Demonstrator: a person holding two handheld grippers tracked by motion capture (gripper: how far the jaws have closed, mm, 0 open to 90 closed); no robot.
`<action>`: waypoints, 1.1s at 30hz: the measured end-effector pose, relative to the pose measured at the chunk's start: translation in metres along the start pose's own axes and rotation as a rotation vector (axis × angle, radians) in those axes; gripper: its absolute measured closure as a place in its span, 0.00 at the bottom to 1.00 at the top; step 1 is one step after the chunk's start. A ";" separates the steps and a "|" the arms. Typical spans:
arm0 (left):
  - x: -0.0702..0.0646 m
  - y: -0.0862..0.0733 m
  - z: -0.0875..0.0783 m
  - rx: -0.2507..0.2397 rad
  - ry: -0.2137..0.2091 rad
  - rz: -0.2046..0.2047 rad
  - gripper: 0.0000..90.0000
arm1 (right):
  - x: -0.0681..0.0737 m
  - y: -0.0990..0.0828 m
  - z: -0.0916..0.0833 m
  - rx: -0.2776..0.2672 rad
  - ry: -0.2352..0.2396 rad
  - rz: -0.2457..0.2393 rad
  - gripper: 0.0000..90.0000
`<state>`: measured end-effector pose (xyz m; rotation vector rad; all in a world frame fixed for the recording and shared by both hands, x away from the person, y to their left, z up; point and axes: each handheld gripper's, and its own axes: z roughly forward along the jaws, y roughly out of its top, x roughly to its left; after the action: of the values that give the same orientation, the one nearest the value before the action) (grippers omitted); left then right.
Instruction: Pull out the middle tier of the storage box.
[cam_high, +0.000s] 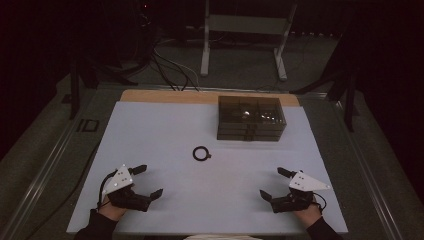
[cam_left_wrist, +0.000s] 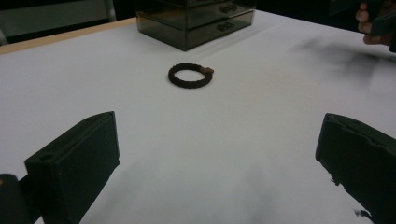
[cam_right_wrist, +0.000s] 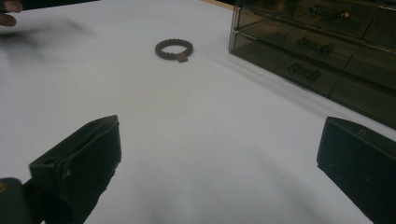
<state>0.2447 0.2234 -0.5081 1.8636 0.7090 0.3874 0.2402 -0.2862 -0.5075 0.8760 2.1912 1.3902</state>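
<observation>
1. Both hands are low at the near edge of the white table (cam_high: 150, 130). The left gripper (cam_high: 149, 181) has its jaws spread wide, with bare tabletop between them and nothing held.
2. The right gripper (cam_high: 274, 183) mirrors it on the other side: jaws wide apart and empty. The two grippers sit well apart.
3. The dark bracelet (cam_high: 201, 153) lies flat on the table, ahead of both sets of fingertips and roughly between the two grippers, touching neither.
4. From the left gripper view, the bracelet (cam_left_wrist: 190, 75) is straight ahead of the open jaws with open table in front of it, its small brown tag on the right.
5. From the right gripper view, the bracelet (cam_right_wrist: 174, 49) lies ahead and left of centre.
6. Beyond the bracelet stands a smoky, see-through drawer box (cam_high: 251, 118), closer to the right gripper's side. Its drawer fronts (cam_right_wrist: 303, 51) carry small handles, all looking closed.
7. No object stands between either gripper and the bracelet.
</observation>
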 end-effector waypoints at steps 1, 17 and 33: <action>0.000 0.000 0.000 0.000 0.000 0.000 0.01 | 0.000 0.000 0.000 0.000 0.000 0.000 0.00; -0.001 0.000 -0.003 -0.018 0.010 0.002 0.01 | 0.003 -0.002 0.005 0.028 0.045 -0.025 0.00; -0.001 -0.001 -0.004 -0.023 -0.002 0.005 0.01 | 0.021 0.015 0.000 0.002 0.079 -0.069 0.00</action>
<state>0.2417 0.2258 -0.5075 1.8445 0.6961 0.3957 0.2298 -0.2669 -0.4943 0.7508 2.2594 1.4126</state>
